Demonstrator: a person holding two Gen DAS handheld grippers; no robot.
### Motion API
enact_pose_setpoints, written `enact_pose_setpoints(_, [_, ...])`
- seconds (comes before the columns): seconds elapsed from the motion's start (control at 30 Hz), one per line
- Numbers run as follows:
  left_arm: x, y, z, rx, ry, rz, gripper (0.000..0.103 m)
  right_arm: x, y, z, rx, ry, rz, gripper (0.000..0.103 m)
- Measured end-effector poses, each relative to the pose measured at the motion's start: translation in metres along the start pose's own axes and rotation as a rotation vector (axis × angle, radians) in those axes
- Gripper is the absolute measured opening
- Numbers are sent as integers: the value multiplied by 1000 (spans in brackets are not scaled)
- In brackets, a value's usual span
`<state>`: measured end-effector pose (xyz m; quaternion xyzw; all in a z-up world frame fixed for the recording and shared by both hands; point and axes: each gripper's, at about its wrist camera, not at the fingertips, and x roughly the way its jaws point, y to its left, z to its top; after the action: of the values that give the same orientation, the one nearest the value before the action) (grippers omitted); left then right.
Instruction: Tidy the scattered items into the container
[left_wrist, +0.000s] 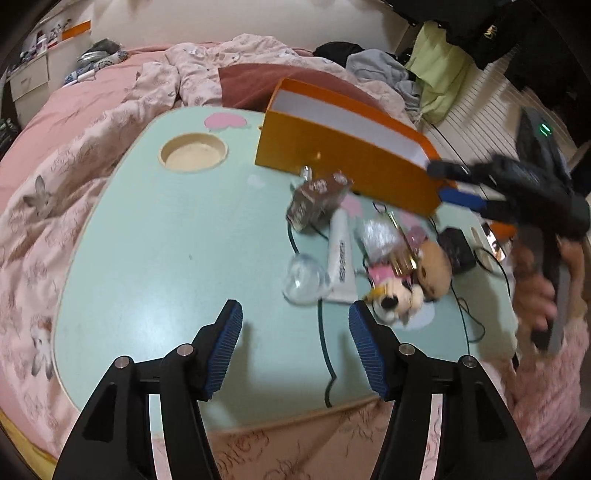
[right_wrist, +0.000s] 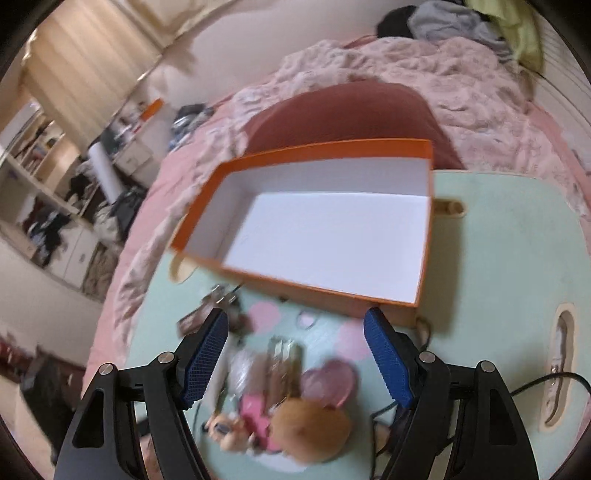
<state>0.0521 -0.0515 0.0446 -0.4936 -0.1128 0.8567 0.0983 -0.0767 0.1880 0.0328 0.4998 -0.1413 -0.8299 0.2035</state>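
Note:
An orange box (left_wrist: 343, 162) with a white inside (right_wrist: 325, 240) stands empty on a mint green lap table (left_wrist: 155, 236). In front of it lie scattered items: a brown packet (left_wrist: 314, 201), a white tube (left_wrist: 341, 258), a clear plastic shell (left_wrist: 304, 278), a crinkled white wrapper (left_wrist: 376, 232), and a plush toy (left_wrist: 402, 291) with a brown head (right_wrist: 310, 428). My left gripper (left_wrist: 295, 350) is open above the table's near edge. My right gripper (right_wrist: 295, 365) is open above the pile, and also shows in the left wrist view (left_wrist: 450, 181) near the box's right end.
The table rests on a bed with a pink quilt (left_wrist: 55, 192) and a dark red pillow (right_wrist: 354, 110). A round cup recess (left_wrist: 194, 151) is in the table. A black device (left_wrist: 458, 247) and cables (left_wrist: 325, 350) lie by the items. Clothes (left_wrist: 384, 70) are piled behind.

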Motion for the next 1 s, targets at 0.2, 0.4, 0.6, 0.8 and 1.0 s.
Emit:
enact_pose_setpoints(0.2, [4, -13, -13, 16, 5, -6, 61, -12, -5, -18, 6, -9, -21, 76])
enact_pose_setpoints(0.4, [5, -26, -27, 53, 1, 41, 61, -54, 14, -94, -154, -97, -217, 76])
enact_pose_setpoints(0.6, [18, -36, -27, 91, 11, 108, 62, -47, 8, -142, -180, -89, -357, 77])
enact_pose_setpoints(0.8, [34, -39, -32, 139, -32, 255, 103, -11, 3, -141, -151, -11, -436, 98])
enact_pose_setpoints(1.0, [37, -36, -31, 151, -48, 247, 103, -11, -3, -142, -142, -14, -429, 103])
